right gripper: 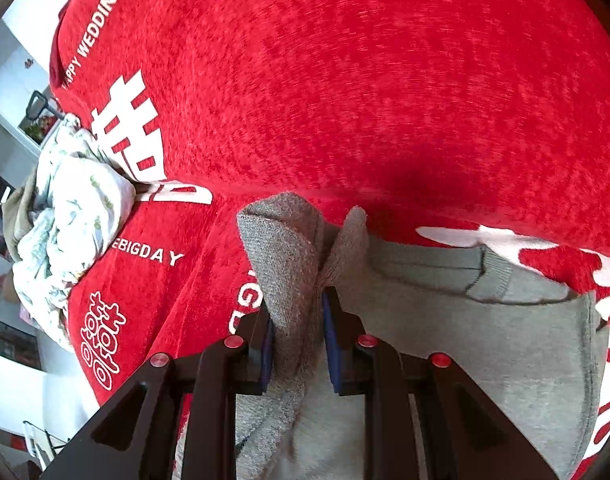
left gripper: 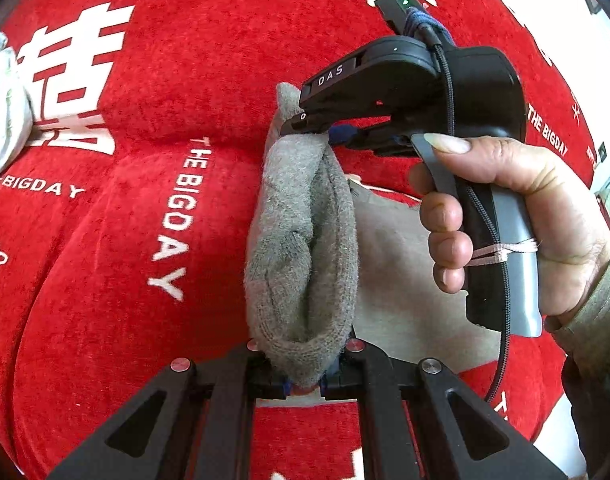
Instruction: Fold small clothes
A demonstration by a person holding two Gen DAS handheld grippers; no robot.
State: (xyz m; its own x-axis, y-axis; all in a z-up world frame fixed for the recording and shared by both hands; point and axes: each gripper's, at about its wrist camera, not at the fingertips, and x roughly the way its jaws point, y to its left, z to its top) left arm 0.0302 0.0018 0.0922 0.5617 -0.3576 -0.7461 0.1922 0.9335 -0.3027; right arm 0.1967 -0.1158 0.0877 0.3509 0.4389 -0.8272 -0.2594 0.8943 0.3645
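Left wrist view: both claws, left (left gripper: 303,376) and right (left gripper: 329,132), pinch the grey garment (left gripper: 301,240) (stretched between them).

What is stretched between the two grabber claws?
The gray garment spans the gap: the left gripper pinches one end, the right gripper the other, as the left wrist view shows.
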